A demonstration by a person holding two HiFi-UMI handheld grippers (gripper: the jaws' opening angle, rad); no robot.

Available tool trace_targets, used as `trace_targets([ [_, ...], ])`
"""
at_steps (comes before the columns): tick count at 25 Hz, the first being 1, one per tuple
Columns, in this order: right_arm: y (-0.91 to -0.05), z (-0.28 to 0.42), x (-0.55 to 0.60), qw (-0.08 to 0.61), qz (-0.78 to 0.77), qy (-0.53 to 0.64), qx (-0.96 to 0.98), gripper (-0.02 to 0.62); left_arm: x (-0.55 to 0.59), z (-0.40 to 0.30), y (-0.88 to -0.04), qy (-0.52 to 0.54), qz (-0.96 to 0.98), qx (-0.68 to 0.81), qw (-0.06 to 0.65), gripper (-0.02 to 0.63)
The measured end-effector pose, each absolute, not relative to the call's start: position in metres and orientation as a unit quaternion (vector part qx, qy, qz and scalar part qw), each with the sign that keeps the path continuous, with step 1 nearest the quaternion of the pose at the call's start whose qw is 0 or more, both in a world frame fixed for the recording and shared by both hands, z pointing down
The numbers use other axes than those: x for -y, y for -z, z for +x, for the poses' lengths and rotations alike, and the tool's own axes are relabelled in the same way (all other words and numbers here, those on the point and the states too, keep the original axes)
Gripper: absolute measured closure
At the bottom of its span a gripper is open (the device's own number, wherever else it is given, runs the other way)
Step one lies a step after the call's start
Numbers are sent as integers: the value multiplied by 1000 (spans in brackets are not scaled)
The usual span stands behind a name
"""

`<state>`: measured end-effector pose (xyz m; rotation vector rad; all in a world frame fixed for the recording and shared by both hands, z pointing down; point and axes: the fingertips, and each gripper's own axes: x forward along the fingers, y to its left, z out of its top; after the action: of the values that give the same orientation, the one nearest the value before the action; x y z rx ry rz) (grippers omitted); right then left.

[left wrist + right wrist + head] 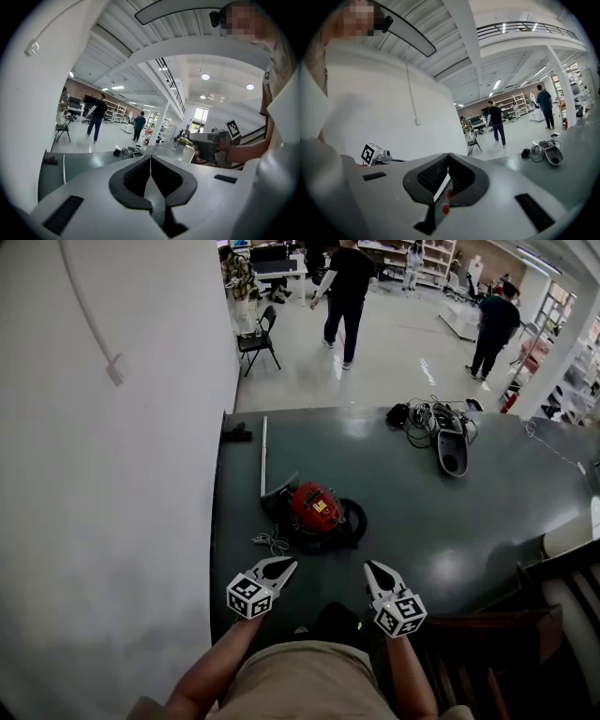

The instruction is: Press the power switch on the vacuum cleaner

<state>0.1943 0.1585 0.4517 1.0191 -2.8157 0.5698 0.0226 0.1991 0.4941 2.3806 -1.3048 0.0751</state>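
Red vacuum cleaner on dark green worktop, near front edge, at 12 o'clock from person holding grippers. Left gripper at 7 o'clock of it, right gripper at 5 o'clock, neither touching it. Jaws of each pressed together, nothing between. White cable just beside vacuum cleaner at 8 o'clock. Thin pale tube runs from it toward 12 o'clock. Grey appliance with tangled cords far out at 1 o'clock. Folding chair on floor beyond worktop.
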Motion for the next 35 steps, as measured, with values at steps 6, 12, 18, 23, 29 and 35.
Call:
trace_targets([
  [6,-465,167,-106,55,326,-195,923,581,-152,7,-509,-38,856,464,223,595],
  [12,-513,140,-32,102,304,-200,926,581,-93,-19,-535,-49,840,481,246,595],
  [18,-552,112,61,148,277,-192,930,581,-16,-34,-556,-76,827,487,270,595],
  [23,-583,98,131,174,266,-192,928,581,55,-42,-570,-95,823,486,279,595],
  [29,-612,81,188,192,248,-190,930,581,125,-52,-585,-106,825,484,272,595],
  [35,-651,62,216,213,256,-209,920,580,165,-66,-616,-128,835,457,279,595],
])
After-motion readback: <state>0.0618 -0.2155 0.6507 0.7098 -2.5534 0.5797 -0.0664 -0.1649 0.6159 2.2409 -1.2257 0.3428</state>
